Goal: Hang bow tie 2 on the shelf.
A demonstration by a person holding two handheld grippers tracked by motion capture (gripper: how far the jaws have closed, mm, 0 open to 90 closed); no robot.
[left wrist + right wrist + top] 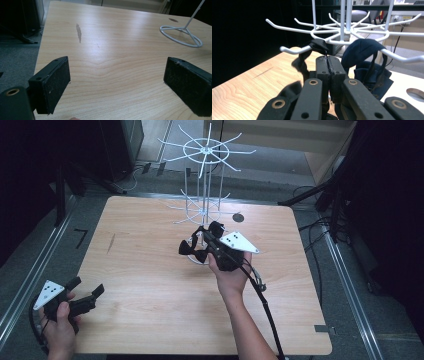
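Closed on a dark strap (319, 47), our right hand-held gripper (329, 60) sits just below the rack's hook (294, 50). Our left hand-held gripper (116, 85), jaws apart, is much farther away.

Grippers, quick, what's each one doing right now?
Left gripper: open, nothing between its jaws, above the table.
Right gripper: shut on a dark strap draped over a hook of the white rack.

From my screen I see a pale rounded-corner wooden table (150, 285) on grey carpeted floor (75, 215), metal floor rails (30, 285) alongside, black cables (315, 250) trailing, surroundings dark.
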